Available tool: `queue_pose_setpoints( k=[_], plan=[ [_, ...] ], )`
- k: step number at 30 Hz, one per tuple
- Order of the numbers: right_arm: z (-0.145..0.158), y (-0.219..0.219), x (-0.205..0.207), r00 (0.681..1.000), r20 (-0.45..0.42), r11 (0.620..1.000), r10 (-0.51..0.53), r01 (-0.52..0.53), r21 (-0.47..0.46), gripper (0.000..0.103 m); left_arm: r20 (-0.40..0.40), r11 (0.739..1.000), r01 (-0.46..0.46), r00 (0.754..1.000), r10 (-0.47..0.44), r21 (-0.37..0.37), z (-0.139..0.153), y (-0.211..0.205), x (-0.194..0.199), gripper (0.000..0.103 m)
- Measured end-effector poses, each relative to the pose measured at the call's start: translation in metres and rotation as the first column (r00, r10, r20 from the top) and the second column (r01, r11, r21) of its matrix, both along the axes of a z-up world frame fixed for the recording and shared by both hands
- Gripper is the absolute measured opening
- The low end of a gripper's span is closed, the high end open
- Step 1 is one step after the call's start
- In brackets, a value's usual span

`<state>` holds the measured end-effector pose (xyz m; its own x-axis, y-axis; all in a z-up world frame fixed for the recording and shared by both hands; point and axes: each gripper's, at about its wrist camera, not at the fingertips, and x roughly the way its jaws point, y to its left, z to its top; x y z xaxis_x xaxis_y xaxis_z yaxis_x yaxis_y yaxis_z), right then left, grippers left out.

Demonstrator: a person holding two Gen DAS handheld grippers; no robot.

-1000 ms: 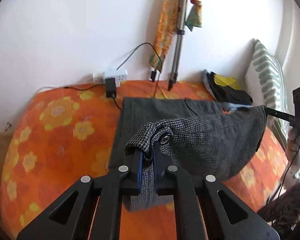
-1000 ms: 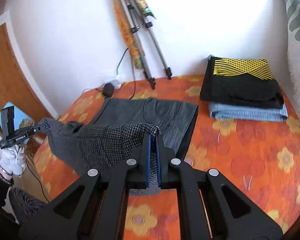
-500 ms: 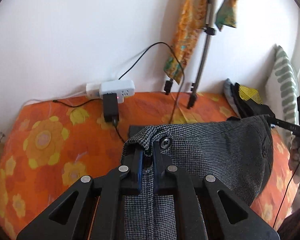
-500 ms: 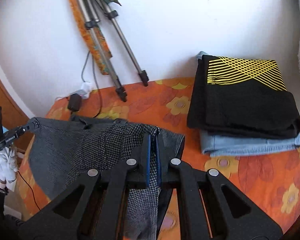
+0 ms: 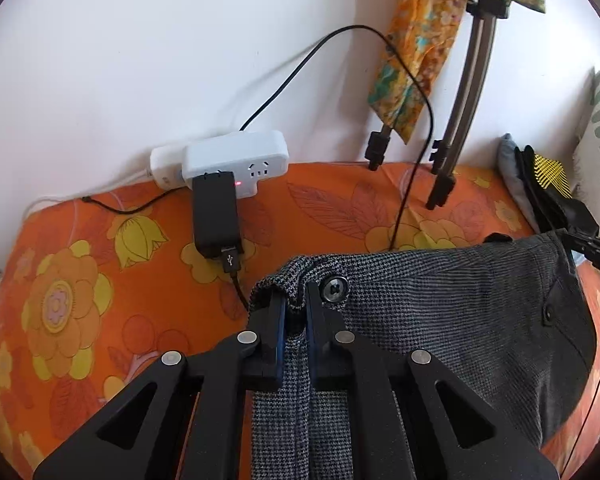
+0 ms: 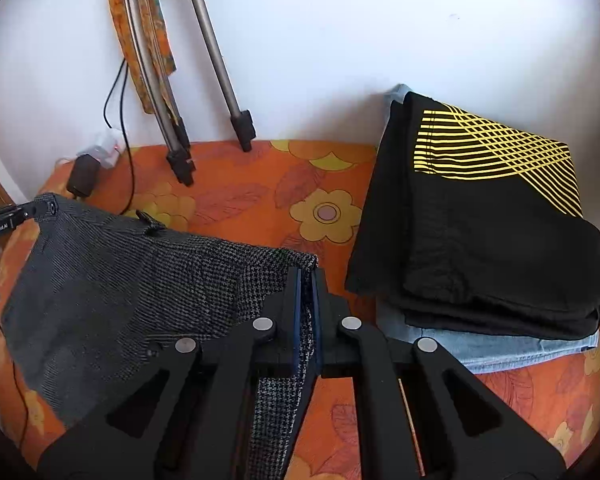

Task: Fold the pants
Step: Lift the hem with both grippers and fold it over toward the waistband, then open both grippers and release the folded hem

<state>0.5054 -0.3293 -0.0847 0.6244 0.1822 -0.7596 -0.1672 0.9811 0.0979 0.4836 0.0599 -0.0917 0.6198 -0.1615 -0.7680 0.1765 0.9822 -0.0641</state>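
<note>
Grey houndstooth pants (image 5: 440, 320) hang stretched by the waistband between my two grippers, low over an orange flowered bed cover (image 5: 80, 300). My left gripper (image 5: 294, 296) is shut on the waistband corner beside the metal button (image 5: 334, 288). My right gripper (image 6: 306, 276) is shut on the other waistband corner of the pants (image 6: 112, 280). In the left wrist view the right gripper's tip (image 5: 592, 252) pinches the far corner at the right edge. In the right wrist view the left gripper's tip (image 6: 4, 220) holds the far corner at the left. The lower part of the pants is hidden under the cloth.
A white power strip (image 5: 236, 160) with a black adapter (image 5: 216, 216) and cable lies at the wall. Tripod legs (image 6: 180, 120) stand on the bed's far edge. A stack of folded clothes, black top with yellow lines (image 6: 480, 220) over jeans, sits at the right.
Both grippers carried the waistband forward toward the wall and lower. The flat lower part of the pants, seen lying on the bed before, is now covered by the held cloth.
</note>
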Motion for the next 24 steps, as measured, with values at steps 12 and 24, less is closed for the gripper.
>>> queue_pose_setpoints(
  k=[12, 24],
  plan=[
    [-0.017, 0.009, 0.017, 1.000, -0.007, 0.993, -0.006, 0.005, -0.114, 0.005, -0.015, 0.997, 0.000, 1.000, 0.001, 0.072, -0.015, -0.015, 0.021, 0.007],
    [-0.011, 0.012, 0.016, 1.000, -0.020, 0.988, -0.007, 0.003, -0.155, 0.037, -0.022, 0.994, -0.041, 0.999, 0.043, 0.099, -0.009, -0.010, 0.017, 0.038]
  ],
)
